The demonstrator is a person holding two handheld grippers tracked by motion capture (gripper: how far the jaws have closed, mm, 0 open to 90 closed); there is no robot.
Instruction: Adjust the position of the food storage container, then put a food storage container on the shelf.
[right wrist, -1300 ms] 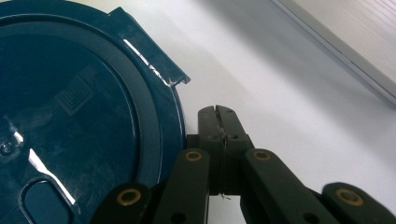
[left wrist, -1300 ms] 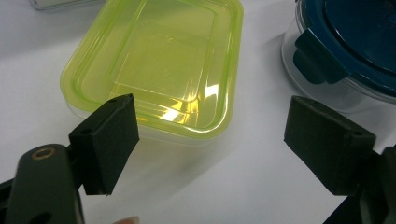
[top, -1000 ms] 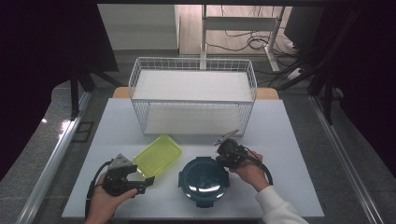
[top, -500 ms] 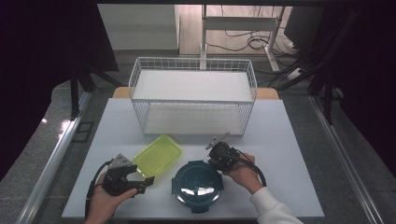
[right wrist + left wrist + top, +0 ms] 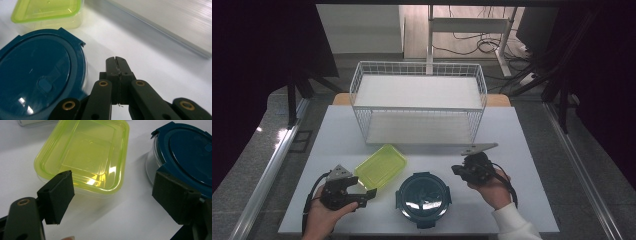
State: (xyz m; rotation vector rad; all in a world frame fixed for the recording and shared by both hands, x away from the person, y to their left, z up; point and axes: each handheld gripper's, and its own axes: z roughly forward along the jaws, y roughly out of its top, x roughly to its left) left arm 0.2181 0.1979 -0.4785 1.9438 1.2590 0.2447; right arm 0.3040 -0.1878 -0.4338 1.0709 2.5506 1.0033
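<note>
A round container with a dark blue lid (image 5: 424,197) sits near the table's front edge. A yellow-green rectangular container (image 5: 381,166) lies just left of it and a little farther back. My left gripper (image 5: 364,196) rests at the front left, open, its jaws (image 5: 115,197) pointing at the gap between the green container (image 5: 85,155) and the blue lid (image 5: 190,152). Nothing is between them. My right gripper (image 5: 459,170) hovers right of the blue container, shut and empty. Its joined tips (image 5: 116,61) point past the blue lid (image 5: 37,80) toward the green container (image 5: 47,12).
A white wire basket (image 5: 419,105) stands at the back middle of the white table (image 5: 522,150); its base (image 5: 162,22) runs along the upper right of the right gripper view. Black cables trail from both grippers toward the front edge.
The right gripper moved left to the blue container's back right edge, then pulled away right and up. The blue container slid slightly left and nearer. The left gripper kept still.
</note>
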